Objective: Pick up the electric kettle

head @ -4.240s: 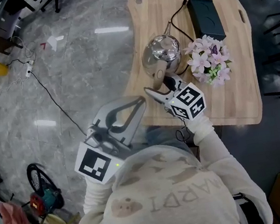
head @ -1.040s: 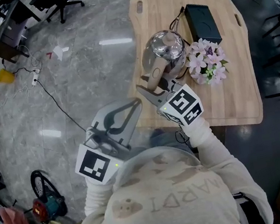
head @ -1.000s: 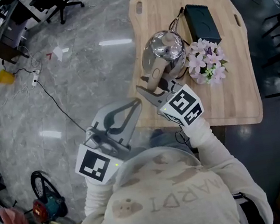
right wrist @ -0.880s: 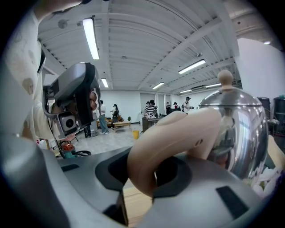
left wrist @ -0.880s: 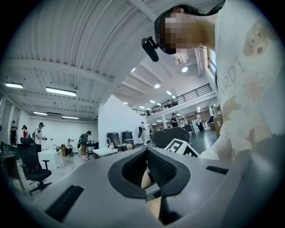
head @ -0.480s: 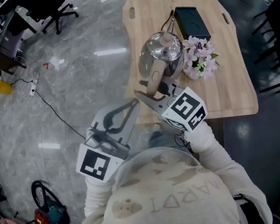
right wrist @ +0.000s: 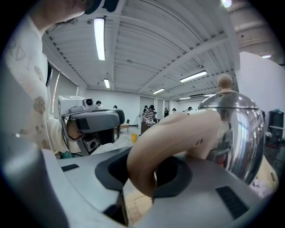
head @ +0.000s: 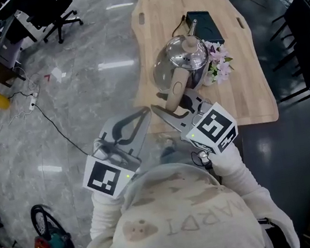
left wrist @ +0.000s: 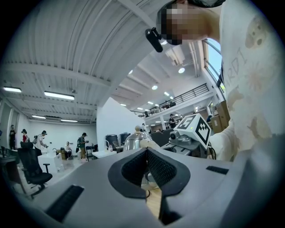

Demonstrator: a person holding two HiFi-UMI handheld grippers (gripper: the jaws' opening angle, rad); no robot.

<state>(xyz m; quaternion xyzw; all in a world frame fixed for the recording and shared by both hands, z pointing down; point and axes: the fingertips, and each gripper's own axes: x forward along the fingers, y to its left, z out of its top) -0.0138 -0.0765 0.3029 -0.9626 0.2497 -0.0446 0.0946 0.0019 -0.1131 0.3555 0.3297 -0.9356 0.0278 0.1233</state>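
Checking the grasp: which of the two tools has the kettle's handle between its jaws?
The right tool, shut on the beige kettle handle; the left tool is shut on nothing.

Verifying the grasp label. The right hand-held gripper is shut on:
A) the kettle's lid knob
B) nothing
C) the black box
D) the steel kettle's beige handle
D: the right hand-held gripper clamps the curved beige handle of the shiny steel electric kettle.
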